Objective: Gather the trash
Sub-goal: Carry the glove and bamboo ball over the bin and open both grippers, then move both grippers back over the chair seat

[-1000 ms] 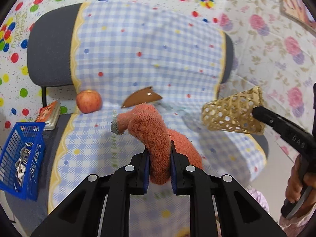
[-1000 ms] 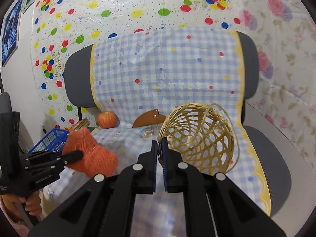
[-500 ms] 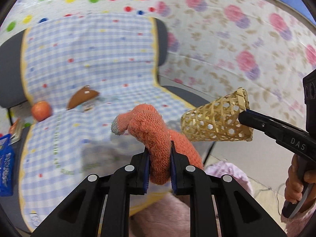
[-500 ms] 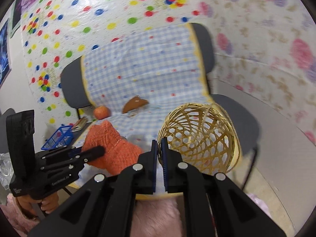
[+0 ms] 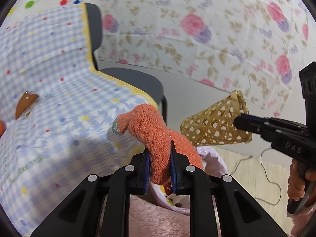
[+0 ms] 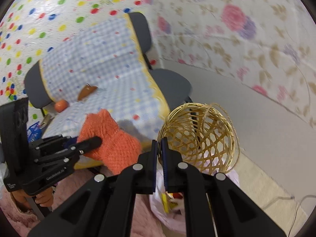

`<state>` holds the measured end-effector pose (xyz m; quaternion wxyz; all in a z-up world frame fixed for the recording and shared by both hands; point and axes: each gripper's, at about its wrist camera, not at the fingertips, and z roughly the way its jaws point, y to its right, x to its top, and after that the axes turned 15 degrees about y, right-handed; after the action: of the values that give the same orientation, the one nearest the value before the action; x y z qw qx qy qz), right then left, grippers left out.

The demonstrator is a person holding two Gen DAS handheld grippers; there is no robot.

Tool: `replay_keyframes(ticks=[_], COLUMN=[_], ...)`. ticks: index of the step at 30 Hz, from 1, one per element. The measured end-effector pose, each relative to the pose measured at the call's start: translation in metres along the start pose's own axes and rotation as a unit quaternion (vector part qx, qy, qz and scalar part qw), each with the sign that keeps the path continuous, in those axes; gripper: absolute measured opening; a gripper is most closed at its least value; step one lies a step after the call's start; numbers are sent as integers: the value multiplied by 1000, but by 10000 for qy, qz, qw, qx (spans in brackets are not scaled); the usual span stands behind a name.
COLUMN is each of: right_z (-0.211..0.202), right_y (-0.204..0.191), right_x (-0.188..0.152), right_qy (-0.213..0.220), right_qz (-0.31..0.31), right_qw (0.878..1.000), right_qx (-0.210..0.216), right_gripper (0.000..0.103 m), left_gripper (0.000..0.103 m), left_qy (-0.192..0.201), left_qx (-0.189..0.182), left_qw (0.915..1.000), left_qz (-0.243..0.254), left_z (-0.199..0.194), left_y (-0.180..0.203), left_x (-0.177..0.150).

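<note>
Black fingers (image 5: 178,169), blue pads, silver screws

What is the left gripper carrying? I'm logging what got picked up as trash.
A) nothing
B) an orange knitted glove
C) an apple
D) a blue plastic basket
B: the left gripper has its fingers closed on the orange knitted glove, while the right gripper pinches the woven bamboo basket.

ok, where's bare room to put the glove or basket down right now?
Most of the checked chair seat is bare, from the brown piece forward to its yellow edge. The grey floor past the woven basket is bare too. Crowded: below both tongs, the pink bag with wrappers inside, under the orange glove.
</note>
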<state>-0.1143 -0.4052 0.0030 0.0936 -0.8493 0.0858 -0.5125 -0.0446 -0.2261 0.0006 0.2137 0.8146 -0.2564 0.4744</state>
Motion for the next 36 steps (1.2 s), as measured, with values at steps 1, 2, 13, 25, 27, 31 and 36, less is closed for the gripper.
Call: replay_keyframes(ticks=[1, 2, 13, 25, 27, 31, 36], right_z=[1, 4, 19, -6, -6, -3, 6], right_y=[5, 9, 37, 54, 54, 49, 35], right_x=[-4, -8, -17, 10, 11, 10, 9], right_qy=[-79, -166, -259, 336, 354, 318, 236], right_qz=[60, 115, 337, 540, 517, 493, 417], right_qw=[9999, 9998, 9987, 9976, 9976, 9980, 9988], right_qx=[-34, -60, -271, -282, -297, -252, -115], right_gripper=[6, 6, 35, 36, 37, 37, 42], left_gripper=[18, 18, 18, 77, 85, 85, 86], left_qy=[-29, -44, -325, -436, -372, -405, -261], left_qx=[-26, -38, -130, -705, -608, -273, 336], left_qw=[10000, 10000, 9993, 9958, 9970, 9988, 9990], left_qz=[35, 56, 125, 392, 318, 106, -136], left_z=[2, 3, 20, 52, 52, 46, 23], left_y=[3, 4, 13, 49, 46, 24, -8], left_x=[-1, -1, -7, 0, 0, -2, -5])
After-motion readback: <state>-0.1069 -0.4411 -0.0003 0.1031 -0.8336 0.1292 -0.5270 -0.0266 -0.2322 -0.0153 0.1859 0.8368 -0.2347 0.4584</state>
